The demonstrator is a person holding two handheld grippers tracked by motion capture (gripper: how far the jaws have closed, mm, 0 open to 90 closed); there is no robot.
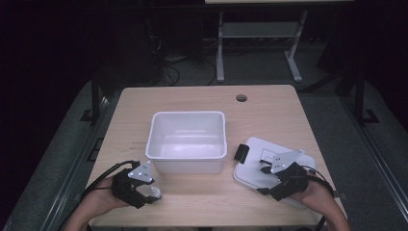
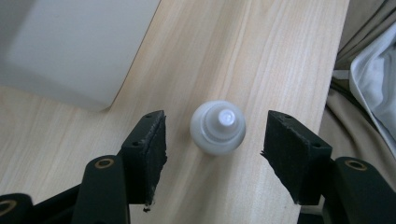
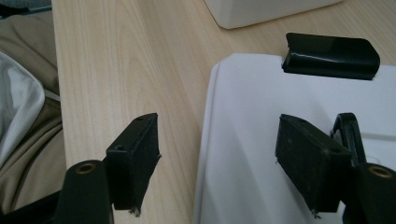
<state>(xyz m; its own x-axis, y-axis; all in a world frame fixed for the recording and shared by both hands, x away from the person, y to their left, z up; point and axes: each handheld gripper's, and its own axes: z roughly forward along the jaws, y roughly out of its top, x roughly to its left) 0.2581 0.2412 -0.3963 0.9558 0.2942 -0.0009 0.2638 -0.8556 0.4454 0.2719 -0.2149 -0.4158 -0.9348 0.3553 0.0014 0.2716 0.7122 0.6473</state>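
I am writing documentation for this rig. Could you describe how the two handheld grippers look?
Both the left gripper and the right gripper have black bodies, each topped by a grey three-cornered plate with small dark marks. A black cable trails from each. Their jaws are flat black blocks with rough, worn pads and brass-coloured rings at the joints. The forearms show no sleeves.

No readable text, labels or numbers anywhere.

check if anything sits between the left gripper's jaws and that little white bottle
Nothing visible does. The left gripper is open with the small white bottle standing upright between its jaws, bare table on either side of it. The white bin lies off to one side, clear of the jaws.
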